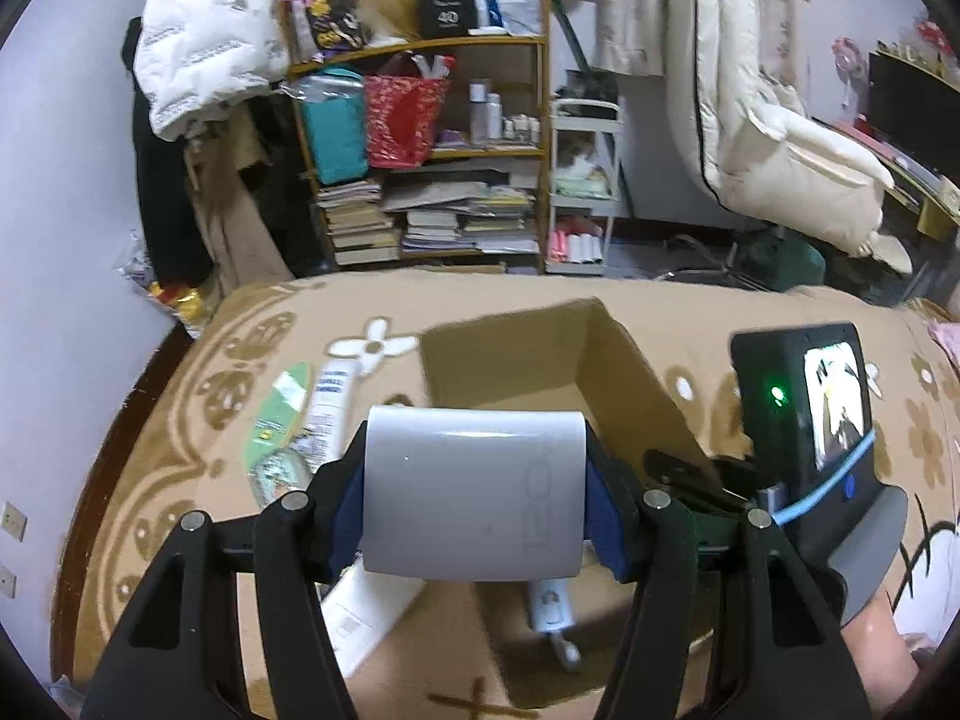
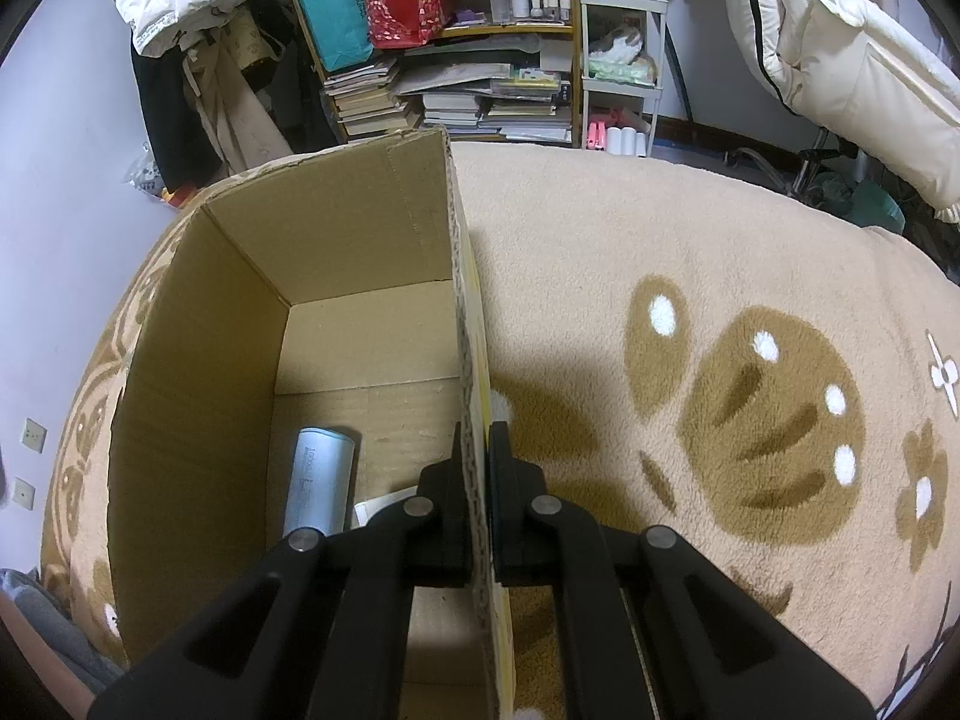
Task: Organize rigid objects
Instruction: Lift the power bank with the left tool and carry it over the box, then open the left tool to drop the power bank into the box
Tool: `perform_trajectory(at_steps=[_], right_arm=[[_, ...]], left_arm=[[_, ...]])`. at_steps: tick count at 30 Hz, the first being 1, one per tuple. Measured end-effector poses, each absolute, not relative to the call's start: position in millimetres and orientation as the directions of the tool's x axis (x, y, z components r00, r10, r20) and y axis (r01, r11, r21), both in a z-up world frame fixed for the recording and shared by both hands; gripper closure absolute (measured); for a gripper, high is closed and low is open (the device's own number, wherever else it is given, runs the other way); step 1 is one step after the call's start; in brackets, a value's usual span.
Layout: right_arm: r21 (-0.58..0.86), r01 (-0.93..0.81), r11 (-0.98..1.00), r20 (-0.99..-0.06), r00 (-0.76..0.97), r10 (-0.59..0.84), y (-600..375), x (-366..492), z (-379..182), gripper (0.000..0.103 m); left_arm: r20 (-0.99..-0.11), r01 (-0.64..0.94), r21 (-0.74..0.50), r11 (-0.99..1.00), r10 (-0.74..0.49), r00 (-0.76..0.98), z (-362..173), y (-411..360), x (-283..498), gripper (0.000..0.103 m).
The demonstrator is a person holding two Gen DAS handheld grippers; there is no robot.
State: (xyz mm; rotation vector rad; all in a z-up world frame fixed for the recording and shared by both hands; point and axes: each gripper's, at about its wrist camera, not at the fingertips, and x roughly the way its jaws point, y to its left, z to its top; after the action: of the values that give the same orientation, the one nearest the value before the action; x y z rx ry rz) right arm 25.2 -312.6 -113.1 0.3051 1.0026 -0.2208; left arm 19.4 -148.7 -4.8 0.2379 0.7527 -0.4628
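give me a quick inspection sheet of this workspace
surface: tan patterned blanket, soft, with flower and shell motifs
job's things: open cardboard box on the blanket; grey cylinder lying on the box floor; grey-white block held above the box; tubes lying on the blanket left of the box
clutter: nothing seen on the blanket beyond the tubes
grippers: left gripper shut on the block; right gripper shut on the box's right wall, one finger inside, one outside
cables: light blue cable on the right gripper's body
surroundings: crowded shelf of books, bags and bottles; white jacket hanging left; small white cart
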Motion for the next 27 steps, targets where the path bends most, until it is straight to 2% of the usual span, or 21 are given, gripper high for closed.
perform_trajectory(at_steps=[5, 12, 27], right_arm=[[0.15, 0.321, 0.935, -0.852, 0.522, -0.042, -312.2, 25.3, -113.3, 0.098], [0.159, 0.324, 0.932, -0.853, 0.521, -0.036, -312.7, 25.6, -113.7, 0.098], [0.161, 0.325, 0.932, -0.854, 0.519, -0.033, -312.5, 27.0, -115.2, 0.097]], left_arm=[[-0.724, 0.513, 0.065, 0.856, -0.314, 0.615, -18.3, -164.1, 15.8, 0.043], [-0.761, 0.492, 0.028, 0.87, -0.301, 0.575, -33.6, -163.4, 26.6, 0.043], [-0.783, 0.466, 0.043, 0.884, -0.259, 0.565, -45.2, -168.6, 42.4, 0.043]])
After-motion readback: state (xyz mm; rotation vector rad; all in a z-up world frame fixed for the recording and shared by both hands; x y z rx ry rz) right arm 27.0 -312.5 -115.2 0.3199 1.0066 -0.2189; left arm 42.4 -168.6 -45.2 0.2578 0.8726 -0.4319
